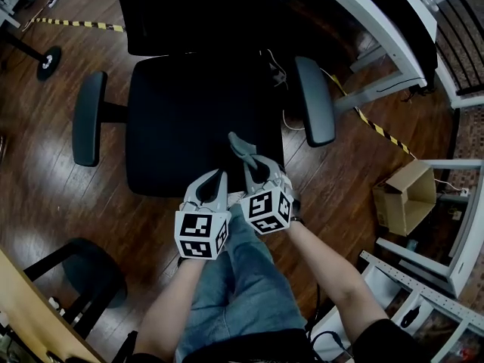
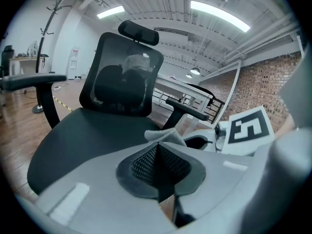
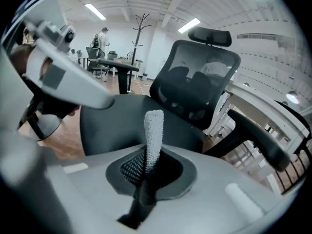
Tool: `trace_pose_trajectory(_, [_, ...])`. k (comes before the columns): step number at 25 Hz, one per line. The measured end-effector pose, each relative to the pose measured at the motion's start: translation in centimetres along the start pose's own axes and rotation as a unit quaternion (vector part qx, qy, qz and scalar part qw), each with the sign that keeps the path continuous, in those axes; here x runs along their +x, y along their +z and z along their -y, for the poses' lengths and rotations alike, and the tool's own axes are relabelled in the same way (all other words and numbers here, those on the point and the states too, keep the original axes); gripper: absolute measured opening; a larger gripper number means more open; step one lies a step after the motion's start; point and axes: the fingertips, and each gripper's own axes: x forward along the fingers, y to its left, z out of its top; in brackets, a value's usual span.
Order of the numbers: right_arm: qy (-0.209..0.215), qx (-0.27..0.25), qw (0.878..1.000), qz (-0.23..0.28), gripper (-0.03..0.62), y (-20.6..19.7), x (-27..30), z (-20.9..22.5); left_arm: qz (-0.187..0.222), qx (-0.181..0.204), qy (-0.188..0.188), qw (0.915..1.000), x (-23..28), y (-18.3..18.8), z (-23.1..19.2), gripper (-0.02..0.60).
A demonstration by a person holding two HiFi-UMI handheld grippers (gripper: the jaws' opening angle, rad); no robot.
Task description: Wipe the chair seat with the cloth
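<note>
The black office chair's seat (image 1: 189,119) fills the middle of the head view, and my two grippers hover side by side at its front edge. My right gripper (image 1: 254,165) is shut on a folded grey cloth (image 1: 240,145), which juts forward over the front of the seat. In the right gripper view the cloth (image 3: 154,130) stands up as a narrow strip from the shut jaws (image 3: 147,168). My left gripper (image 1: 215,178) is shut with nothing in it (image 2: 158,152), just left of the cloth (image 2: 166,135). The seat (image 2: 83,140) lies just ahead.
Padded armrests (image 1: 89,117) (image 1: 314,100) flank the seat, and the mesh backrest (image 2: 124,77) rises behind it. A white desk (image 1: 378,21) stands at the upper right, an open cardboard box (image 1: 404,197) at the right, and another chair base (image 1: 83,274) at the lower left. The floor is wood.
</note>
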Motion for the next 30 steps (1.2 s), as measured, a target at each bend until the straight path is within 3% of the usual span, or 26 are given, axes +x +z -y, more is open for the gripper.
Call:
trace_pose_trajectory(8, [-0.056,0.013,0.998,0.013,0.009,6.1,6.2,9.1,0.025,0.001,-0.007,0.9997,2.0,4.5,-0.9,0.003])
trace_pose_trajectory(12, [-0.079,0.044,0.996,-0.004,0.009,7.4,10.1,13.2,0.022,0.004,-0.007,0.9997,3.3,6.3,-1.9,0.003])
trace_pose_trajectory(20, [-0.12,0.072,0.988,-0.065,0.005,7.2,17.0,19.6,0.027,-0.009,0.009,0.9996,6.7,9.8,-5.3,0.003])
trace_pose_trajectory(30, [-0.135,0.043,0.984,-0.104,0.006,5.4,21.2,23.4,0.002,-0.033,0.012,0.9994,10.0,8.1,-6.8,0.003])
